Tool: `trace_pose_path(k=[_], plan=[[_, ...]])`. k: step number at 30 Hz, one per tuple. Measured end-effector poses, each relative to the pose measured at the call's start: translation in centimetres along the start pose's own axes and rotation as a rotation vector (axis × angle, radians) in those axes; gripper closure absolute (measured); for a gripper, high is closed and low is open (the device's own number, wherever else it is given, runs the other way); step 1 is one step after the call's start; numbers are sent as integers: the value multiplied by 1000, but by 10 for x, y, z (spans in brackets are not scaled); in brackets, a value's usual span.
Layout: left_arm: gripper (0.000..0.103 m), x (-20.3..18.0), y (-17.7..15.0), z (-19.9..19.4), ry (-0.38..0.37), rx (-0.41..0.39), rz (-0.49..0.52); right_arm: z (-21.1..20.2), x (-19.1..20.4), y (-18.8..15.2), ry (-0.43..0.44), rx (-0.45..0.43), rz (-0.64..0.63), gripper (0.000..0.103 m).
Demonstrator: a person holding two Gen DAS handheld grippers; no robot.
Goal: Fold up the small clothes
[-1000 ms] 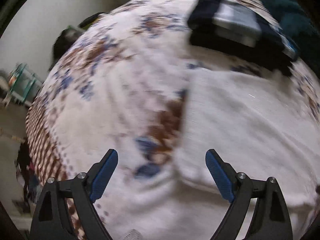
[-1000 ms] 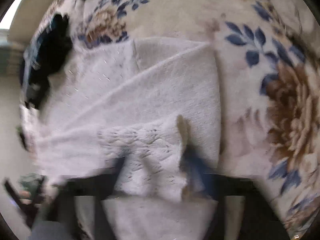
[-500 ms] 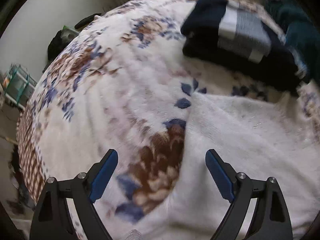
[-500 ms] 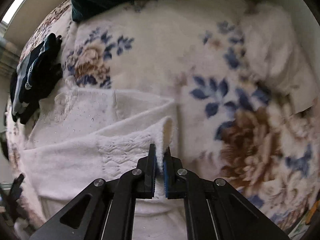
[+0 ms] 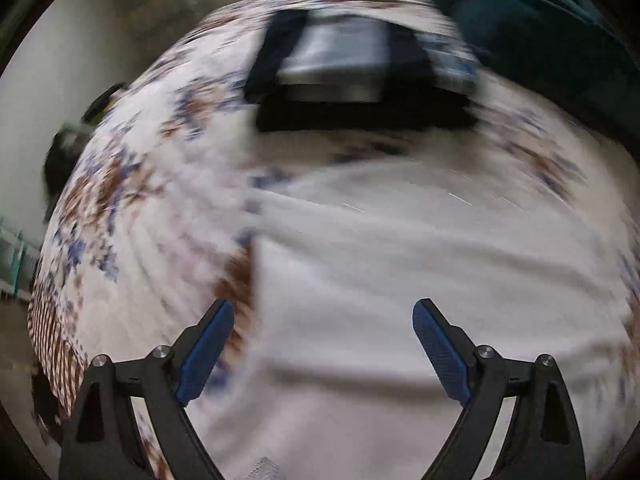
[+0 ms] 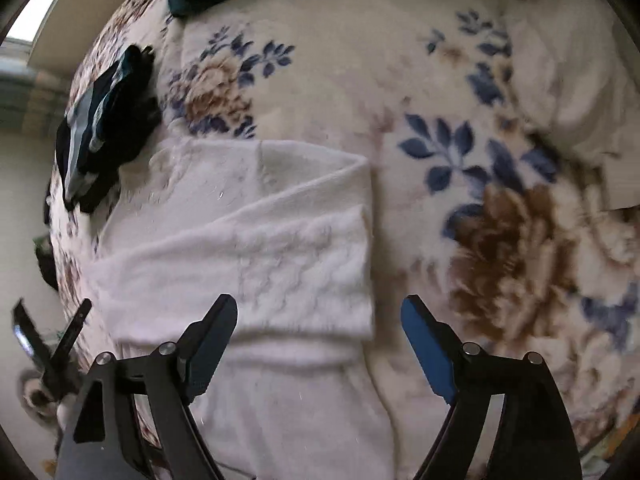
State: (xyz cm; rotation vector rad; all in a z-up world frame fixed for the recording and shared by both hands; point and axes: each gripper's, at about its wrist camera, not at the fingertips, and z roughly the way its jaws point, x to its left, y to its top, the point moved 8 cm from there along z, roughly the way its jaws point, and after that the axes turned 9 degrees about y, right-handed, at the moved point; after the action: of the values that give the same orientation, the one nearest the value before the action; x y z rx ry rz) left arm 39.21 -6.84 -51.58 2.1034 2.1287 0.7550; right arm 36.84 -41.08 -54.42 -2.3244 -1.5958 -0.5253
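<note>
The right tool (image 6: 318, 344), jaws just sprung apart, hangs empty above the folded white garment (image 6: 280, 248) on the floral blanket (image 6: 460, 80); the left tool (image 5: 323, 344) gapes, empty too.

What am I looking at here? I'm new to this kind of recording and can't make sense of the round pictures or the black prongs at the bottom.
No robot here: a person holds a two-finger gripper in each hand, each with a wide-angle camera looking along its fingers, hence the round pictures. One picture comes from the left gripper, the other from the right gripper. Both point down at a floral blanket. On it lies a white knitted garment, partly folded, and a dark folded garment further off. The right gripper's jaws have just opened, leaving the folded white edge lying flat. Both grippers are open and hold nothing.
</note>
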Motion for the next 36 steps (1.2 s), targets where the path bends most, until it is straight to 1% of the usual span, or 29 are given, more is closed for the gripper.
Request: trace_pose_path(k=[1,2,3,4,5,7,9,10,12,13,17,18,19,20,21,22,23,24,25,26,27,29,32,35,36], plan=[[11,-14,-7,-8,-19,3,23,-8,2,-1,5,-1,-3,14],[11,-41,-27,-27,-48,11,62,-17,1,-3,8,3,-7,10],[11,-63,-42,-41,-75,15,85,-26,0,-3,17,16,-10,10],[11,-76,-52,-49,-94,18,99,-32,-1,-4,34,24,-13,10],[12,-105,-76,-65,-114,22,124,-38,-5,-4,54,41,-18,10],[11,-149,-115,-85,-134,42,164,-47,-14,-3,76,73,-27,10],[11,-186,-151,-96,-125,77,200,-50,-25,2,111,118,-53,10],[11,-213,-180,-102,-127,124,222,-49,-34,5,111,142,-72,10],[11,-245,-214,-108,-110,181,249,-50,-52,9,94,183,-116,10],[11,-264,-236,-109,-95,216,269,-50,-59,10,86,199,-142,10],[11,-303,-281,-100,-18,261,337,-41,-79,12,120,255,-186,10],[11,-308,-289,-95,-3,260,347,-36,-81,13,124,255,-195,10],[11,-309,-301,-86,41,263,365,-30,-83,15,135,251,-203,10],[11,-308,-307,-79,59,269,366,-22,-84,16,151,252,-205,10],[12,-305,-310,-76,49,263,342,-9,-85,18,177,263,-197,10],[16,-301,-309,-76,24,241,299,2,-85,18,195,270,-186,10],[33,-296,-308,-76,7,224,260,13,-83,20,216,279,-179,10],[61,-293,-306,-77,5,215,245,28,-79,21,247,293,-171,10],[71,-289,-304,-79,16,200,244,38,-76,23,267,299,-168,10],[84,-286,-302,-81,28,183,248,50,-72,27,283,289,-169,10],[91,-284,-300,-83,37,173,245,56,-68,31,303,270,-172,10],[93,-277,-295,-83,33,161,228,71,-61,40,372,245,-153,10],[94,-269,-290,-89,43,119,221,94,-58,52,429,230,-115,10],[94,-264,-292,-98,43,98,215,102,-55,59,494,193,-65,11],[94,-262,-294,-101,44,93,212,100,-54,62,518,159,-49,28]])
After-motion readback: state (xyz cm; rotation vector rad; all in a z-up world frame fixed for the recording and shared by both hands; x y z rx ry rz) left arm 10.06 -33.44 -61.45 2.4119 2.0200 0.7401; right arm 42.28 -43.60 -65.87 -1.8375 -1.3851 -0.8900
